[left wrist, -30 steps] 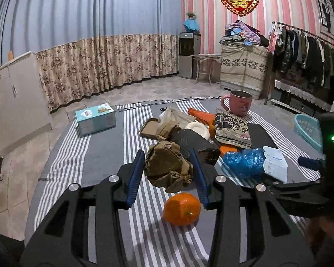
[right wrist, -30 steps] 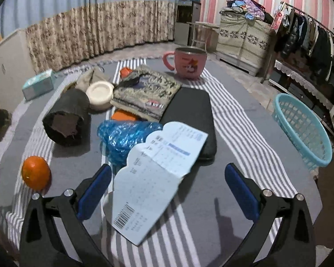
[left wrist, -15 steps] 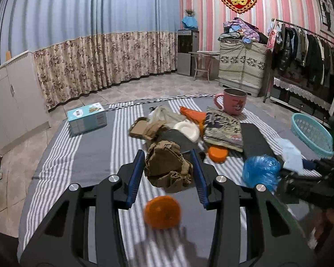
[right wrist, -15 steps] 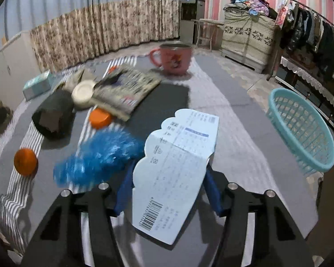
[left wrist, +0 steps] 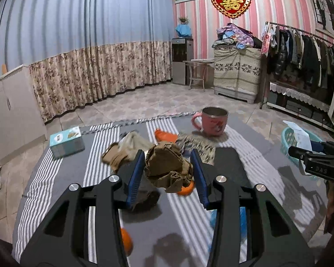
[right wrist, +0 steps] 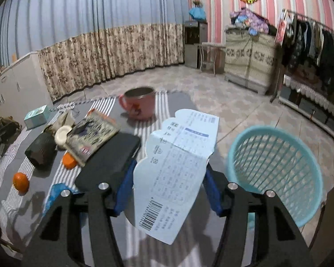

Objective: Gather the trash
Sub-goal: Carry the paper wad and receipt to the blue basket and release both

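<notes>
My left gripper (left wrist: 168, 171) is shut on a crumpled brown paper wad (left wrist: 167, 166) and holds it above the striped table. My right gripper (right wrist: 167, 184) is shut on a pale blue printed paper slip (right wrist: 178, 164) and holds it raised, just left of the light blue plastic basket (right wrist: 276, 173). In the left wrist view the right gripper (left wrist: 316, 155) shows at the far right with the slip (left wrist: 299, 134) over the basket (left wrist: 288, 140).
On the striped tablecloth (right wrist: 144, 109) lie a pink mug (right wrist: 140, 105), a patterned packet (right wrist: 93, 133), a black pad (right wrist: 109, 162), a dark roll (right wrist: 41, 150), a white lid (right wrist: 62, 134), an orange (right wrist: 21, 181), a blue bag (right wrist: 55, 189) and a tissue box (left wrist: 65, 141).
The right gripper closed on the paper slip, lifted it off the table and carried it right toward the basket. The left gripper rose and moved forward with the brown wad.
</notes>
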